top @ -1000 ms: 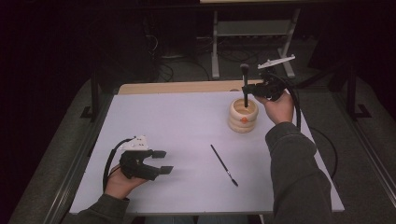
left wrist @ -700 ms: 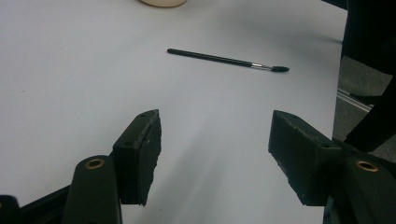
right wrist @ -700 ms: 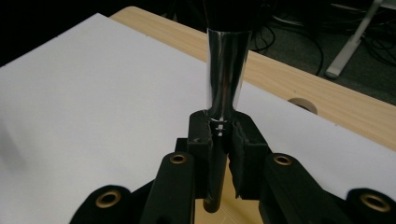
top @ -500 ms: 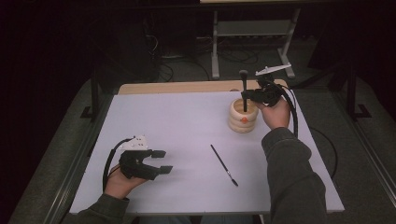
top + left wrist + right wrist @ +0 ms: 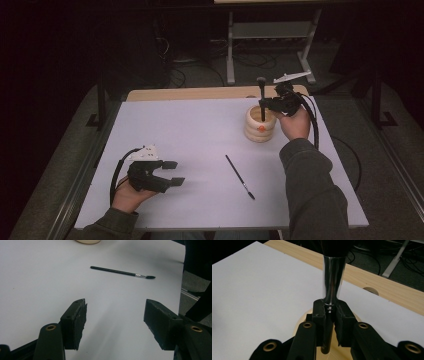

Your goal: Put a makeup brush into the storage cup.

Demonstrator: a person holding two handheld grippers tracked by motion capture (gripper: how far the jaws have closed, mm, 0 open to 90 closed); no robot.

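A ringed wooden holder (image 5: 260, 125) stands at the table's far right. My right gripper (image 5: 263, 104) is shut on a black, silver-collared makeup brush (image 5: 261, 97). It holds the brush upright, head up, with the handle's lower end down inside the holder. In the right gripper view the pads (image 5: 320, 315) clamp the handle just below the silver collar (image 5: 332, 277), above the holder (image 5: 304, 316). A thin black brush (image 5: 239, 176) lies flat on the white table centre-right. My left gripper (image 5: 172, 172) rests at the front left, open and empty, and the thin brush (image 5: 120, 272) lies ahead of its jaws.
A white sheet (image 5: 190, 130) covers the table, leaving a wooden strip (image 5: 200, 93) bare along the far edge. Beyond the table are a metal stand (image 5: 270, 35) and cables on a dark floor. Cables trail from both grippers.
The right hand has sunk a little with the brush, so the handle sits lower in the holder. The left hand and the thin brush have not moved.
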